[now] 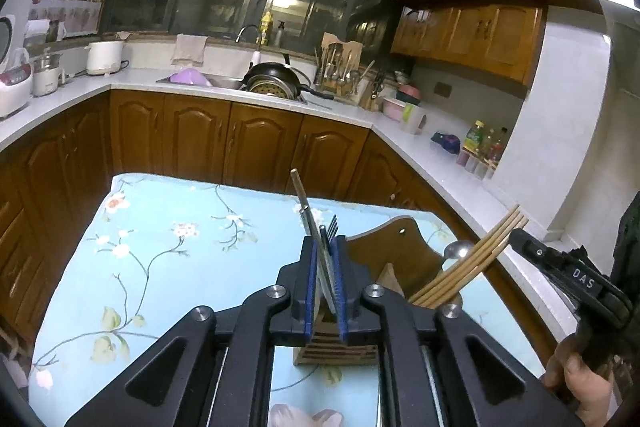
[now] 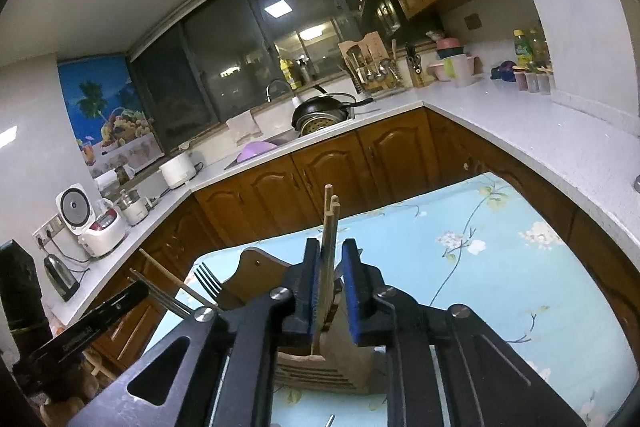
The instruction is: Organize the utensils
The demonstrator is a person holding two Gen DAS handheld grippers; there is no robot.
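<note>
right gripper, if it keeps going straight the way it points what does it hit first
Probably the wooden utensil holder just below and ahead of the right gripper. The chopsticks already stand between its jaws, touching the left pad with a gap on the other side. Depth is hard to judge through the fisheye.

A wooden utensil holder [image 1: 340,345] stands on the floral-clothed table [image 1: 160,247].

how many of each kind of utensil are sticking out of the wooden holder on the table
wooden chopsticks: 4
fork: 1
spoon: 1
wood-handled metal utensil: 1
total: 7
</note>
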